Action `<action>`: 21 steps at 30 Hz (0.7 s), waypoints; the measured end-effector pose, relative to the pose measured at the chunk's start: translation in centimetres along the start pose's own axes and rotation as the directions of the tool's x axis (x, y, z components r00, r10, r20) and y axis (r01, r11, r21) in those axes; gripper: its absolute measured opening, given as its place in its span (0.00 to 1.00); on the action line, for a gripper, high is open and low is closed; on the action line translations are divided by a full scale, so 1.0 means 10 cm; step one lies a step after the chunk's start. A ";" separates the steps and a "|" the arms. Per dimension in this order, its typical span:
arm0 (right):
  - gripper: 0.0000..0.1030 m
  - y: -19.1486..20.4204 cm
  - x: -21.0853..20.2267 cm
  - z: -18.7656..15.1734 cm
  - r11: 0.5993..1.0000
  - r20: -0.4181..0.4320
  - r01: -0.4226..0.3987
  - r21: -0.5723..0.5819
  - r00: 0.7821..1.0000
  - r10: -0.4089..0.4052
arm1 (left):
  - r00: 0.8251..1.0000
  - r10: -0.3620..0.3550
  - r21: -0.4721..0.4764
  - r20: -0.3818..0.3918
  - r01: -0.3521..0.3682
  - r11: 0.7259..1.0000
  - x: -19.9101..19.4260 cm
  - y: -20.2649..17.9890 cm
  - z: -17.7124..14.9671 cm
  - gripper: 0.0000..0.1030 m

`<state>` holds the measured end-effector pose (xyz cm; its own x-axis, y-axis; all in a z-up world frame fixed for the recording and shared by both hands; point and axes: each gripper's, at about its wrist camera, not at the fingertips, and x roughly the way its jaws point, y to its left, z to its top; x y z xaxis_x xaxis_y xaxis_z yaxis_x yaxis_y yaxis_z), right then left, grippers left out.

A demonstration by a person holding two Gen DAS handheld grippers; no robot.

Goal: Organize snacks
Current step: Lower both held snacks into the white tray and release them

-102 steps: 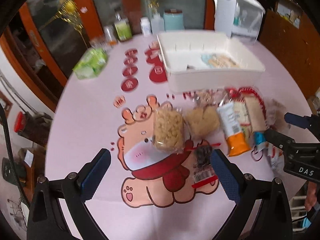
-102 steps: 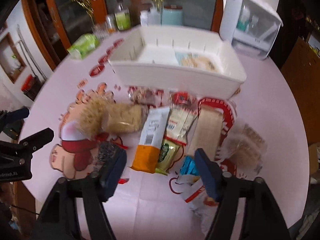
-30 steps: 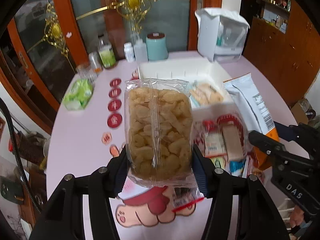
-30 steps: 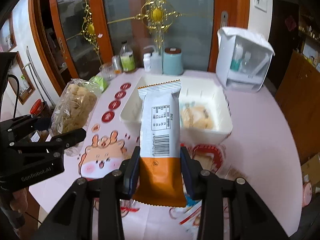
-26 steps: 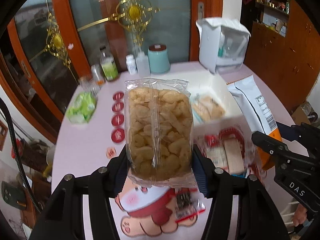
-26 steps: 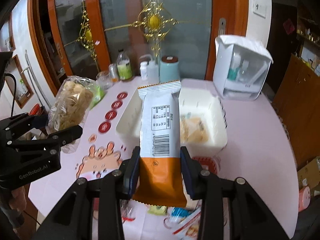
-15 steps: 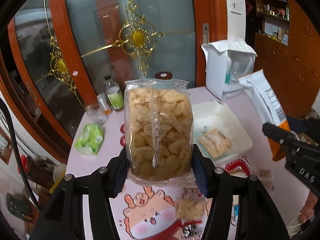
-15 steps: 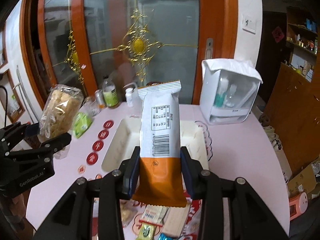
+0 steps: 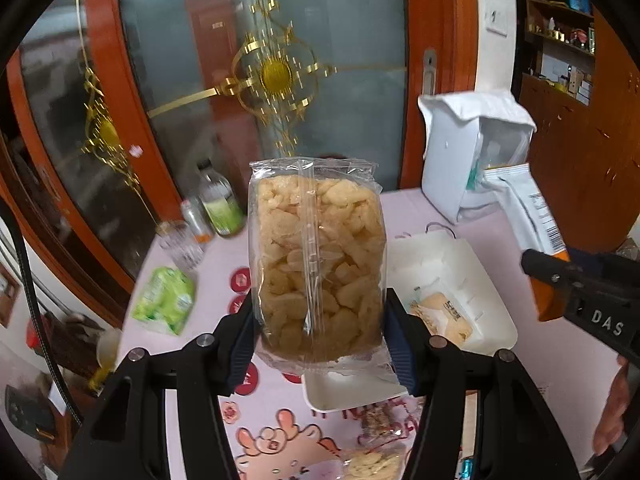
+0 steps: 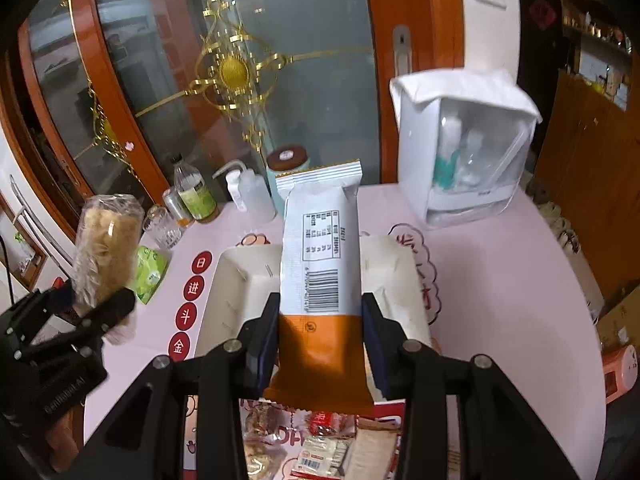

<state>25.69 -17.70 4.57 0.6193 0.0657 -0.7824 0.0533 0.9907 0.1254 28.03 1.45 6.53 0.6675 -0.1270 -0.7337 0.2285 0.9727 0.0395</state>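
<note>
The round pink surface (image 10: 500, 280), printed with red discs and a cartoon animal, carries everything else. Near its middle sits a white rectangular plastic bin (image 9: 480, 280) with slotted walls; one small clear packet of pale crackers (image 9: 444, 314) lies inside it. A white and clear lidded organiser box (image 10: 464, 152) stands at the far right edge, by the glass door with gold ornament.

The left gripper (image 9: 320, 338) is raised above the surface, its blue-padded fingers (image 9: 242, 340) clamped on the lower sides of a clear plastic bag of pale puffed snacks (image 9: 318, 264), which stands upright between them. The right gripper (image 10: 320, 338) is also raised, over the near side of the bin, its fingers clamped on the orange lower part of a tall white and orange snack packet (image 10: 320, 264), barcode facing the camera.

Along the far left edge stand a clear bottle with a green label (image 10: 196, 196), a white squeeze bottle (image 10: 248, 192), a pale teal canister with a brown lid (image 10: 286, 172) and a small glass tumbler (image 10: 162, 226). A green packet (image 9: 166, 300) lies near them. More loose snack packets (image 10: 324, 448) lie on the near side of the bin.
</note>
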 end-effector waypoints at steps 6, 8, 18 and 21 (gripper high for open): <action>0.38 0.05 0.45 0.02 1.000 -0.068 0.010 -0.001 0.998 -0.010 | 0.996 -0.002 -0.009 -0.086 0.001 1.000 0.53 -0.08 -0.02 0.55; 0.38 0.06 0.56 0.03 1.000 -0.084 0.013 -0.004 0.996 -0.013 | 0.994 -0.015 -0.017 -0.113 0.013 1.000 0.68 -0.08 -0.04 0.56; 0.77 -0.02 0.77 0.08 0.993 -0.105 -0.069 0.096 0.991 0.079 | 0.989 -0.037 -0.012 -0.140 0.035 0.999 0.90 -0.09 -0.07 1.00; 0.77 -0.02 0.75 0.06 0.992 -0.108 -0.081 0.102 0.990 0.092 | 0.988 -0.044 -0.020 -0.150 0.041 0.999 0.88 -0.04 -0.10 1.00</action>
<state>30.83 -17.43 -0.95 0.5330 0.1691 -0.8291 0.0824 0.9648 0.2498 33.08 0.17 -0.61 0.5434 -0.1389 -0.8279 0.2412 0.9705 -0.0045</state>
